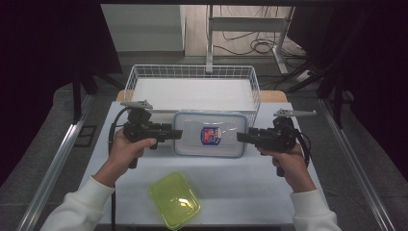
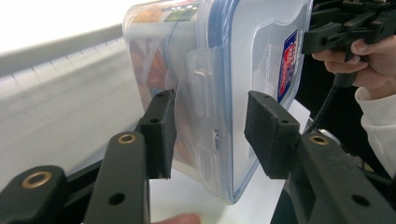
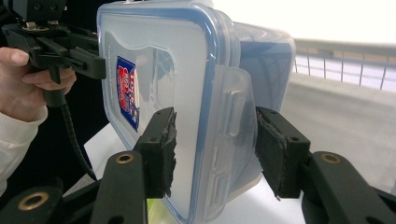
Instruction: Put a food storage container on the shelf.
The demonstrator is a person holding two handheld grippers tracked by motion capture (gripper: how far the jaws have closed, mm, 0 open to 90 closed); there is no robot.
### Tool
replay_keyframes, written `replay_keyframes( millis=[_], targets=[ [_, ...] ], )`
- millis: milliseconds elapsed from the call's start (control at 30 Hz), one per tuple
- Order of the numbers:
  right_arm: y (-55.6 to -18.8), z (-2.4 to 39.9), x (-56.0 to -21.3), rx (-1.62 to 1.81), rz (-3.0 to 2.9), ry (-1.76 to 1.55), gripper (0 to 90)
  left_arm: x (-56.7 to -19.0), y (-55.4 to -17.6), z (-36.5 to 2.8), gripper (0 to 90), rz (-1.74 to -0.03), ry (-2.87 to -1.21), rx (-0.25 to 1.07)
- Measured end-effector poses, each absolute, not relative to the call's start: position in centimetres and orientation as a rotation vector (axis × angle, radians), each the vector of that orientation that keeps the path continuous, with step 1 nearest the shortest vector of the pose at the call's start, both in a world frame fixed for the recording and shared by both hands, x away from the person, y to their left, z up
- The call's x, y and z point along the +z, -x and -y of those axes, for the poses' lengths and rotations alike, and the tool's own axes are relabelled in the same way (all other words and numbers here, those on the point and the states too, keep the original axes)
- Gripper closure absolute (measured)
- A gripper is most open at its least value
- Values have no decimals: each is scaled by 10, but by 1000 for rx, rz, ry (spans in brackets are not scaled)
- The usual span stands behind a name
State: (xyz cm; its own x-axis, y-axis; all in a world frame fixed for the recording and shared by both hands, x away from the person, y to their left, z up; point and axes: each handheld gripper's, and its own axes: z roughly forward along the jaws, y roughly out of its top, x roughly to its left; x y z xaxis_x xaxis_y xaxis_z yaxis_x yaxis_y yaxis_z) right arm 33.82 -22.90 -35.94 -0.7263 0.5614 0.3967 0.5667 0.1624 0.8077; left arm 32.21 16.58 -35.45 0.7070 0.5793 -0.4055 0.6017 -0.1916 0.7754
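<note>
Clear plastic food box w/ blue-rimmed lid, side latches and a red-blue label sits lifted between both grippers, just in front of the white wire basket. Left gripper pinches one short end, right gripper the opp. end. Orange-ish contents inside. Green container lies nearer the person.

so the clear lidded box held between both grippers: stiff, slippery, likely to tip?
Probably stiff: the clear lidded box keeps its shape between the left gripper and the right gripper. Likely slippery, since its plastic walls look smooth and glossy. It could pivot if one side lets go, as each gripper clamps only a short end.
</note>
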Motion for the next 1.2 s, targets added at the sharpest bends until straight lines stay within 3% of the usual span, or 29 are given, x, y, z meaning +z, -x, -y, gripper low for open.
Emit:
replay_keyframes(
  millis=[767, 1200],
  targets=[
    [-390, 196, -292, -1694, 2454, 1089, 498, -303, -362, -197, 542, -909, -1788, 36],
    [-432, 182, -281, -1659, 2444, 1109, 498, -294, -404, -211, 540, -930, -1794, 18]
  ],
)
